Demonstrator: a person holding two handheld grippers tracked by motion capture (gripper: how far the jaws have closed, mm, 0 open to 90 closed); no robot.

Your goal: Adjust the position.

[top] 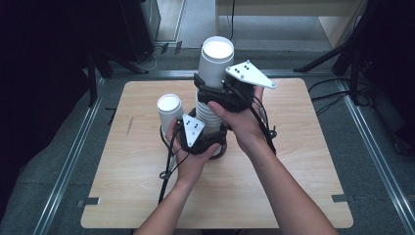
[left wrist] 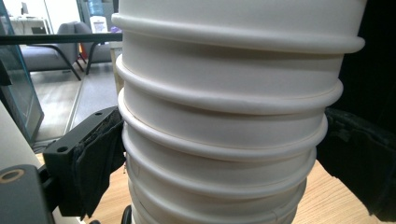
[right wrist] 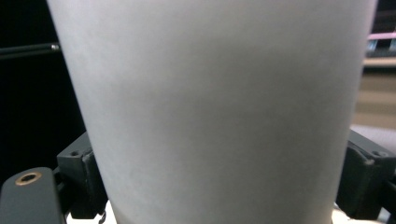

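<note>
A stack (top: 211,115) of nested white paper cups stands upright near the middle of the table (top: 293,196), with the top cup (top: 216,62) riding high above the rest. Judged step: separating that top cup from the stack. The right gripper (top: 215,90) is clamped on the top cup's wall, its pads (right wrist: 79,182) against both sides. The left gripper (top: 210,139) is clamped lower, bracing the stack by its ringed rims. Next move calls for a straight upward pull with the stack held firm. A single cup (top: 169,111) stands just left.
</note>
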